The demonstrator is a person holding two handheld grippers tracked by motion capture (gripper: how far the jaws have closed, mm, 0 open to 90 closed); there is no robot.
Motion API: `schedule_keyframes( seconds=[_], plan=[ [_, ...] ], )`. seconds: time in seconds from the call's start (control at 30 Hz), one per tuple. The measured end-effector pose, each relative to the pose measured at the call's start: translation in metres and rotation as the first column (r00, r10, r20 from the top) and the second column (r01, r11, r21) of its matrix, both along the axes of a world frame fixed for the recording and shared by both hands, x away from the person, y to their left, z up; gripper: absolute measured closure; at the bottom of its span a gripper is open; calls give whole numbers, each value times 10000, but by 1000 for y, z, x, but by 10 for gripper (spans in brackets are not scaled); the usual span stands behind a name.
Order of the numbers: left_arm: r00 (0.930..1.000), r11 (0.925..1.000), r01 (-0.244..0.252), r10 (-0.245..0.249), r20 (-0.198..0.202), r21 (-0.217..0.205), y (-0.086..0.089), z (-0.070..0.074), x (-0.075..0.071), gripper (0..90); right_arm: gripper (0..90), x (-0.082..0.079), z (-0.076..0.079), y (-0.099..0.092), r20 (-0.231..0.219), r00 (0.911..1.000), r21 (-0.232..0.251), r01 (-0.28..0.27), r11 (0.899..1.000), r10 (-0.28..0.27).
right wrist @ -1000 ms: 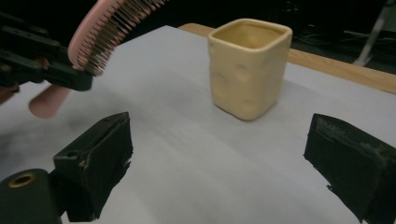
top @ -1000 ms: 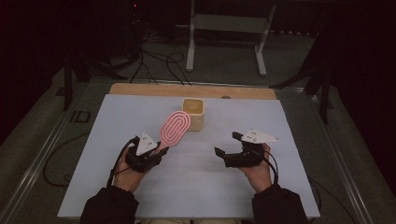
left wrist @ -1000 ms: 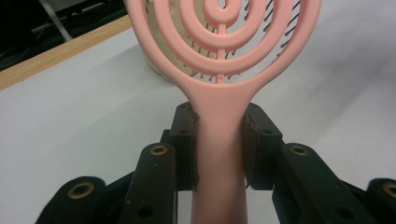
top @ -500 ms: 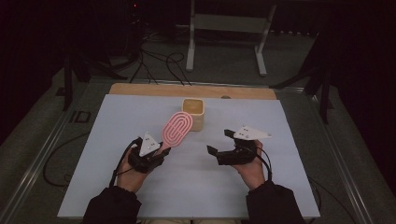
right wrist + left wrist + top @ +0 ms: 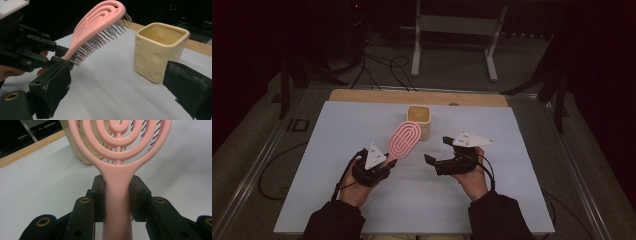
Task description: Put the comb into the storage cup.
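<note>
Nearest, both hands are hovering over the white surface (image 5: 337, 125), with bare room toward its near, left and right edges. Left claw (image 5: 384, 162) is clamping the handle of a pink hairbrush (image 5: 404, 138); the brush's long axis is slanting up and away, head pointing toward the yellow cup (image 5: 419, 120), bristles facing down. Right claw (image 5: 436, 150) is standing open, holding nothing, apart from both. Farther off, the cup is sitting near the surface's far wooden edge (image 5: 362, 96).

White table cover (image 5: 337, 150), metal stand (image 5: 454, 25), floor cables (image 5: 377, 65)
</note>
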State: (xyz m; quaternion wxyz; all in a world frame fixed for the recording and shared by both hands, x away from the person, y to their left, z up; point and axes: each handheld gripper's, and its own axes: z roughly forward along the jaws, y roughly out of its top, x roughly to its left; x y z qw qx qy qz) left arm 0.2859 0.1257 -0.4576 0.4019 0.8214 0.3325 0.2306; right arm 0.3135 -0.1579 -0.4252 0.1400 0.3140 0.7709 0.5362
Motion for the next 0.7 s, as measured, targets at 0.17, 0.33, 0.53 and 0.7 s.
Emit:
schedule_keyframes(
  seconds=[0.17, 0.33, 0.53, 0.7],
  plan=[
    [10000, 10000, 64, -64, 15, 74, -3, -2, -1, 698, 75, 2, 1, 6, -4, 10000, 23, -74, 10000, 74],
    [9999, 9999, 55, -57, 103, 149, -5, -2, -2, 699, 75, 3, 0, 11, -65, 9998, 117, -194, 9997, 195],
    [9998, 9999, 23, -26, 190, 119, -7, -2, -3, 699, 75, 7, 0, 20, -239, 9992, 205, -314, 9993, 319],
    [9996, 9999, 19, -23, 293, 122, -8, -1, -4, 699, 75, 9, 1, 27, -293, 9986, 255, -432, 9987, 439]
  ],
)
